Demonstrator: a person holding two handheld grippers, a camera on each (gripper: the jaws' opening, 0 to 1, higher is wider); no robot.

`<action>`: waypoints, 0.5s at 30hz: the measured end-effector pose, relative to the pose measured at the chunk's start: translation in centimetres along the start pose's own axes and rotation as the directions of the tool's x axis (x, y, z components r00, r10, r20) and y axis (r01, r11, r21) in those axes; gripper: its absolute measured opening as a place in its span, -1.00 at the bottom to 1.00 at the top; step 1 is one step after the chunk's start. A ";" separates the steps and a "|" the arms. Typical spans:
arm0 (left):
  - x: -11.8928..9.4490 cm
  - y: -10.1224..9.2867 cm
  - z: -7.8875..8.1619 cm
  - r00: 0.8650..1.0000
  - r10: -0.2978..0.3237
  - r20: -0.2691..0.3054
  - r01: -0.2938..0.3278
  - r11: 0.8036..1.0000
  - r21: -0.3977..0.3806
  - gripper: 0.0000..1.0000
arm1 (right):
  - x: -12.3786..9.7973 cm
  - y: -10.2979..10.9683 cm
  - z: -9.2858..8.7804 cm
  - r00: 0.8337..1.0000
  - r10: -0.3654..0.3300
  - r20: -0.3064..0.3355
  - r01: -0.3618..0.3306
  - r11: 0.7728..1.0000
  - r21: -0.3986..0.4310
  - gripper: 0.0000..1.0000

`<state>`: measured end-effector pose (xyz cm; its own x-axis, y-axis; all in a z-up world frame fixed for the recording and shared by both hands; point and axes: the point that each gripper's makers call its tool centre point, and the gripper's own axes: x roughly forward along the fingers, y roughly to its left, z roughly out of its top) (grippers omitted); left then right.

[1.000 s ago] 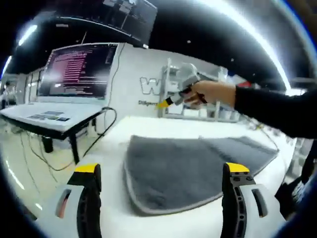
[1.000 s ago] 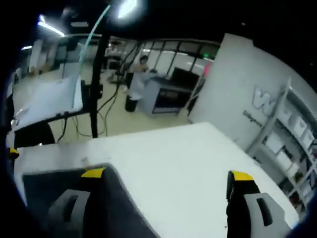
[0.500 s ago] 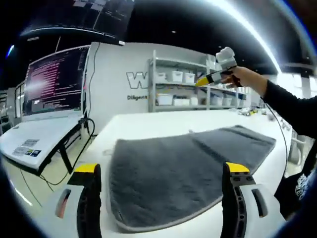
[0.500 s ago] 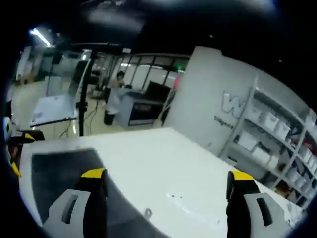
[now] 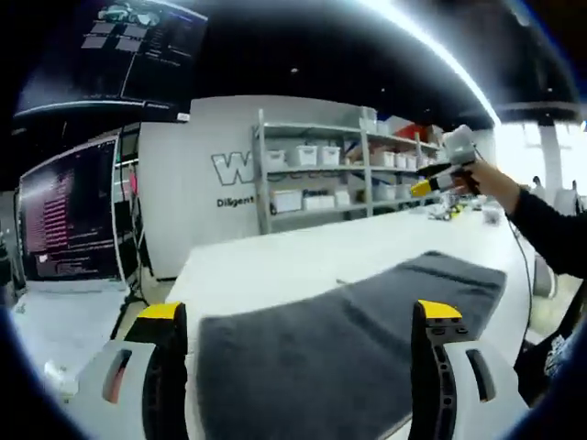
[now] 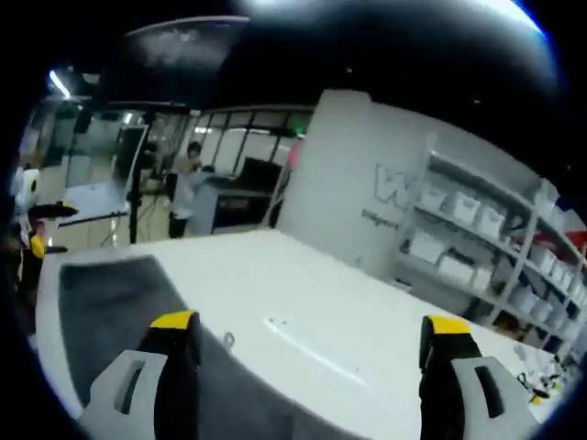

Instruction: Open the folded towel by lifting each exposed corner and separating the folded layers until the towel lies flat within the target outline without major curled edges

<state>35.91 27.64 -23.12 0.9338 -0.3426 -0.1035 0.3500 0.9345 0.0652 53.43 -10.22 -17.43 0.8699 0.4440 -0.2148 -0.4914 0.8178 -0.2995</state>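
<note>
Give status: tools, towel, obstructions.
Left tool open, over towel. Right tool open, raised, holding nothing. Towel grey, on white table, not gripped. Nothing in the way.
</note>
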 end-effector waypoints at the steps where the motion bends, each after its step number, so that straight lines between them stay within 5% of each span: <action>1: 0.0 0.1 0.3 1.000 -0.002 0.001 0.002 1.000 -0.003 0.99 | -0.5 -0.3 -0.2 1.000 -0.004 0.002 0.004 1.000 0.001 1.00; 9: 0.1 1.5 1.0 1.000 -0.008 0.006 0.008 1.000 -0.009 0.99 | -7.6 -4.2 -4.0 0.993 -0.114 0.040 0.112 0.992 0.055 0.99; 15: 0.0 1.6 0.7 1.000 -0.026 0.007 0.026 1.000 -0.014 0.99 | -12.9 -4.5 -7.9 0.981 -0.185 0.048 0.180 0.979 0.093 1.00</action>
<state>36.50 29.03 -22.33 0.9249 -0.3674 -0.0981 0.3731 0.9265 0.0483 44.07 -22.55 -20.69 0.9470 0.3018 -0.1103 -0.3202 0.9150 -0.2456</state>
